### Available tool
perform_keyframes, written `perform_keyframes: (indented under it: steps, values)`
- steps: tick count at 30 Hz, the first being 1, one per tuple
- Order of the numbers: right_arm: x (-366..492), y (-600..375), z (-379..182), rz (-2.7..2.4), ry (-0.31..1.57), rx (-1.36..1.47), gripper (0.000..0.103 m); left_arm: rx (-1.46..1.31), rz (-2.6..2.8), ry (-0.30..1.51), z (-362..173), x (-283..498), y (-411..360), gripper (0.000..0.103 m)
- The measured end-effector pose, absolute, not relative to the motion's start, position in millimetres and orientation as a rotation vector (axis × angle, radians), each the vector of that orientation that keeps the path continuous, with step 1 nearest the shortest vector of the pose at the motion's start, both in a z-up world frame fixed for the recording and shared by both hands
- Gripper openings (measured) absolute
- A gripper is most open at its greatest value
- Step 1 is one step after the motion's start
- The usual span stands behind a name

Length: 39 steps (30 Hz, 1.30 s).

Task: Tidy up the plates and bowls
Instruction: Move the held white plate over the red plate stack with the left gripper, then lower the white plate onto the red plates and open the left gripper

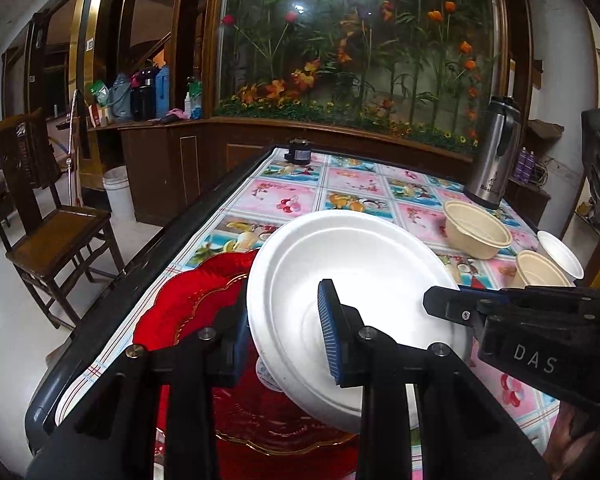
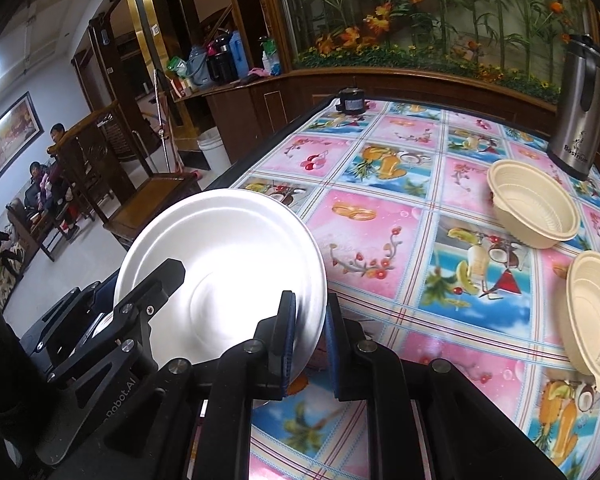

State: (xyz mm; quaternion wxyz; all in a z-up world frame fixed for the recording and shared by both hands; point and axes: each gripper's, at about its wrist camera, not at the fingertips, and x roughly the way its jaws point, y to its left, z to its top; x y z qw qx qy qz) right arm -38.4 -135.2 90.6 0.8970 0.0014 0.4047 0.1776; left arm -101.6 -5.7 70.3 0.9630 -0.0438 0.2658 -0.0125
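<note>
My table [image 2: 380,216] fills both views, covered in a fruit-pattern cloth of pink and blue squares. On its near left corner lies a red plate [image 1: 188,304] with a scalloped gold edge. Over it I hold a white plate [image 1: 356,276], tilted up off the cloth, gripped from two sides at once. My left tongs [image 1: 288,332] have it by the near rim: the jaws stand only partly apart, one blue pad on the inner face and the other behind the rim. My right tongs [image 2: 310,340] pinch its right edge, jaws nearly closed, the thin rim pressed between the pads.

At the far right corner stands a steel flask [image 2: 580,108], upright. In front of it sits a beige bowl [image 2: 536,208], upright on the cloth. Nearer, at the right edge, a second beige bowl [image 2: 596,312] lies tipped on its side, its mouth facing left. From my left camera a small white bowl [image 1: 562,254] shows just beside that tipped one, also tilted. A small black object [image 2: 350,100] sits at the far left edge.
</note>
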Motion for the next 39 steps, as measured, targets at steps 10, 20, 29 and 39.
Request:
perform_keyframes:
  steps: [10,20,29,39]
  values:
    - [-29,-125,82,0.379,0.865,-0.022,0.014,-0.095,-0.005,0.567,63,-97,4,0.027]
    - [-27,-102,71,0.387,0.872,-0.084,0.014,-0.099,0.033,0.612,48,-90,18,0.027]
    - [-28,-90,66,0.371,0.844,-0.159,0.014,-0.098,0.047,0.638,45,-86,20,0.028]
    - [-26,-89,61,0.376,0.846,-0.171,0.015,-0.095,0.053,0.662,42,-84,22,0.027]
